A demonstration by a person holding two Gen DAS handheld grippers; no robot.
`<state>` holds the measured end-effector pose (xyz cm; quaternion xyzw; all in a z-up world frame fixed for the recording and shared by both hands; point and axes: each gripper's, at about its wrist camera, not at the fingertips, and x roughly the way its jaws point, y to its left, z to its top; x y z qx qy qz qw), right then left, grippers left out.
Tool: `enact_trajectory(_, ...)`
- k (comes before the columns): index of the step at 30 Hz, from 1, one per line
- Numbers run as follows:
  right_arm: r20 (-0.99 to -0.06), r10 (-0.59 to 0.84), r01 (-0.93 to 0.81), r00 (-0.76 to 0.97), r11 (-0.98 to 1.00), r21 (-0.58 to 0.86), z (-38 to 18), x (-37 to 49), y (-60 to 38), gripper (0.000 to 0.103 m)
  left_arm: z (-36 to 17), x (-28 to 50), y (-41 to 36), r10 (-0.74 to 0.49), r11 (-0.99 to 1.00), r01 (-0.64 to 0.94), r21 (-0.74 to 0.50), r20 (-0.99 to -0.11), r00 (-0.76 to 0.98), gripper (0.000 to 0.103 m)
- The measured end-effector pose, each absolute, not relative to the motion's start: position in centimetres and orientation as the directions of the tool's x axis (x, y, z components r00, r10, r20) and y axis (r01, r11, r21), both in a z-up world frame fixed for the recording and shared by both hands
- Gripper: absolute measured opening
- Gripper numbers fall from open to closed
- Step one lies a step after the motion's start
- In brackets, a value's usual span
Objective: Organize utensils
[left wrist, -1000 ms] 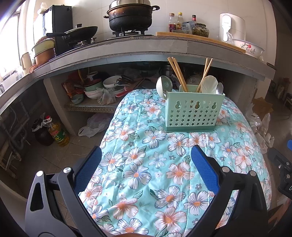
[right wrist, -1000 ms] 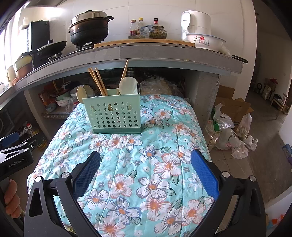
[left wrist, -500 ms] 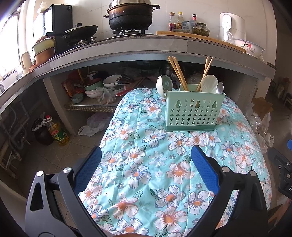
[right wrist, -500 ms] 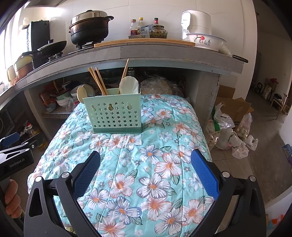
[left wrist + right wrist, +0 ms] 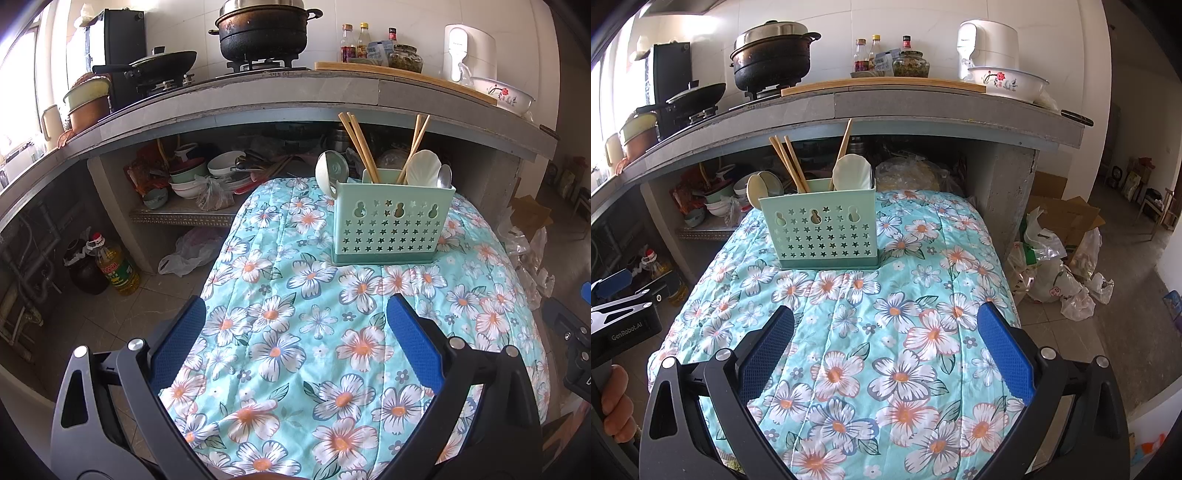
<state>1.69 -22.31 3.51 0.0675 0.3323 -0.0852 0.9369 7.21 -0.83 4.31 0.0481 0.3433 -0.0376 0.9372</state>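
A mint-green perforated utensil holder (image 5: 391,225) (image 5: 822,230) stands upright on the far half of a table under a floral cloth (image 5: 314,332) (image 5: 886,332). Wooden chopsticks (image 5: 360,147) (image 5: 788,164), white spoons (image 5: 423,168) (image 5: 851,171) and a metal spoon (image 5: 444,176) stick out of its top. My left gripper (image 5: 295,339) hovers open over the near part of the cloth, nothing between its blue pads. My right gripper (image 5: 886,343) is likewise open, with nothing held. The left gripper's body (image 5: 620,317) and a person's hand (image 5: 615,402) show at the right wrist view's left edge.
Behind the table runs a concrete counter (image 5: 295,96) with a black pot (image 5: 264,35), a pan (image 5: 162,62), bottles (image 5: 875,55) and a flowered basin (image 5: 1008,83). Bowls (image 5: 207,173) crowd the shelf below. An oil bottle (image 5: 114,266) stands on the floor at left, plastic bags (image 5: 1056,273) at right.
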Motion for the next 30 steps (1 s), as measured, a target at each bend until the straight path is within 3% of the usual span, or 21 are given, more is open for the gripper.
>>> enact_trajectory(30,-0.636,-0.111,0.201,0.764,0.977,0.071,3.28,1.69,-22.36,0.097,3.88,7.53,-0.68,-0.047,0.992,0.113,0.057,-0.665,0.746,0.095)
